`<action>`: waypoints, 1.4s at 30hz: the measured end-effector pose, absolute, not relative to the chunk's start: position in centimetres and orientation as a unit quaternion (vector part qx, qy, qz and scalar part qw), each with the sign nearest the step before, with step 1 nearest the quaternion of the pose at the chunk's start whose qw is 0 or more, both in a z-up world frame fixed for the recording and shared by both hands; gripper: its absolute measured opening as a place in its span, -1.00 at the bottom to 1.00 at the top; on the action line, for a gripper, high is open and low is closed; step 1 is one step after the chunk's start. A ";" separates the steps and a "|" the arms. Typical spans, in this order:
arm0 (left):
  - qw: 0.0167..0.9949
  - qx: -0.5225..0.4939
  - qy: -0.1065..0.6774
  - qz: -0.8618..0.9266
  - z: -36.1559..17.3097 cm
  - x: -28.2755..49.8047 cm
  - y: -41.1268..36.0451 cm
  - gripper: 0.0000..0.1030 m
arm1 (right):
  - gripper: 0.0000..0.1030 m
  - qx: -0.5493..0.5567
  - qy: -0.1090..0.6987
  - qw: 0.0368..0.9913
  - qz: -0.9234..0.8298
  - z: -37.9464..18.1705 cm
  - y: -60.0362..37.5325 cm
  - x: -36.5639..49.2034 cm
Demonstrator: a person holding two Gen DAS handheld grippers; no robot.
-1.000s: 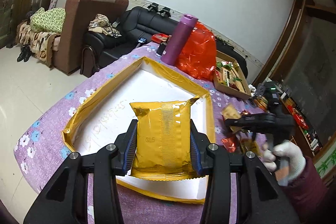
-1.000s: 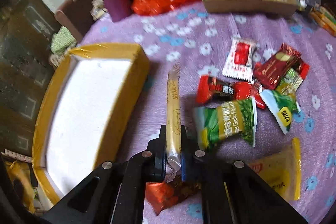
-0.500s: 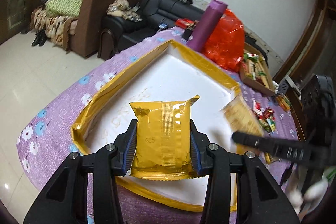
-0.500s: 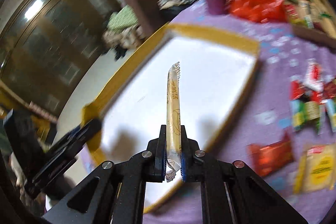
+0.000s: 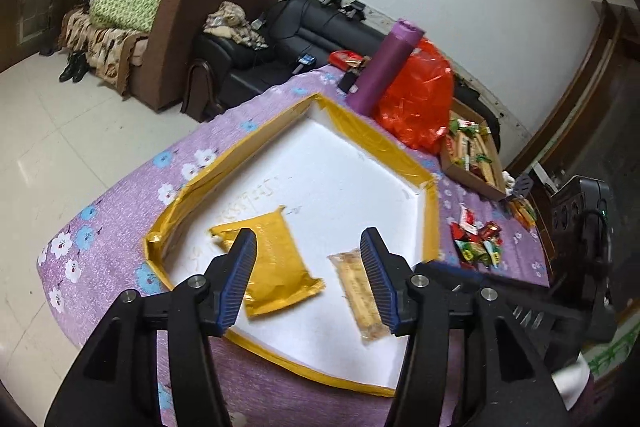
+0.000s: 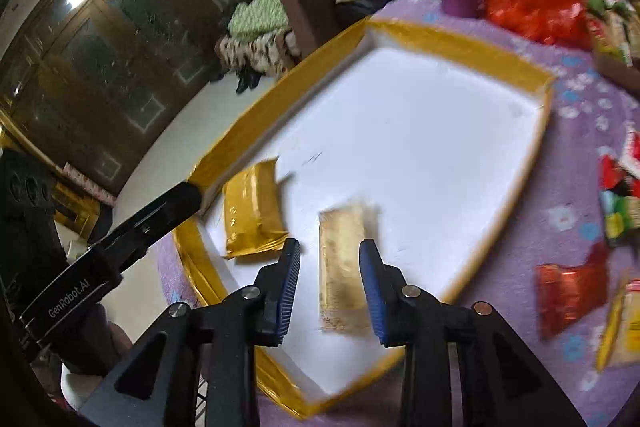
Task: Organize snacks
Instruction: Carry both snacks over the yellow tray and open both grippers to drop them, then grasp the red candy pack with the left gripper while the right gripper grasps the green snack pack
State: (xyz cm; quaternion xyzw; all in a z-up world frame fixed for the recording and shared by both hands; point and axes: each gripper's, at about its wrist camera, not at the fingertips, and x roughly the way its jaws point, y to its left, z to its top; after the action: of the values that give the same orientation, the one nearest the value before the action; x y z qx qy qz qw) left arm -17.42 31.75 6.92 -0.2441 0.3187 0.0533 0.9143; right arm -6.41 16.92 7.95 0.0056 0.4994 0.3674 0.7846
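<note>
Hovering over the tray [image 5: 430, 211], both the left claw [image 5: 308, 279] and right claw [image 6: 329, 287] gape empty above two packets.

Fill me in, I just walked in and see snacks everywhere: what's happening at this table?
A person with a gripper in each hand is sorting snacks into the white tray. The left gripper and right gripper are both open and empty. The gold packet and the tan bar lie flat in the tray. More loose snacks wait on the purple cloth.

Purple bottle [image 5: 383, 67] beside red plastic bag [image 5: 418, 103], sofa [image 5: 304, 39] behind.
</note>
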 end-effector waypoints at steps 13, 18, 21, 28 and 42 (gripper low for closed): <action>0.929 -0.163 0.329 -0.041 8.6 -15.5 23.1 0.18 | -0.10 0.122 0.483 0.841 0.211 7.0 -2.5 -1.5; 0.925 -0.129 0.349 -0.078 8.3 -14.7 19.5 0.18 | 0.10 0.133 0.488 0.837 0.208 6.2 -3.5 -0.2; 0.923 -0.115 0.358 -0.087 8.1 -14.6 18.2 0.18 | 0.24 0.121 0.491 0.838 0.204 5.7 -2.6 1.2; 0.917 -0.087 0.376 -0.106 7.4 -13.9 15.8 0.18 | 0.27 0.064 0.507 0.843 0.168 3.5 0.5 4.7; 0.897 -0.017 0.418 -0.140 5.9 -10.0 11.0 0.18 | -0.05 0.115 0.489 0.839 0.209 2.5 -1.5 2.9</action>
State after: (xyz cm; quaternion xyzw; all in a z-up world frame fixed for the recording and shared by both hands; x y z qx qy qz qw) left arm -10.01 11.02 5.91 -0.0174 0.4181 -0.1399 0.8974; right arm 2.88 -1.52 2.48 0.1148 0.4887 0.2090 0.8392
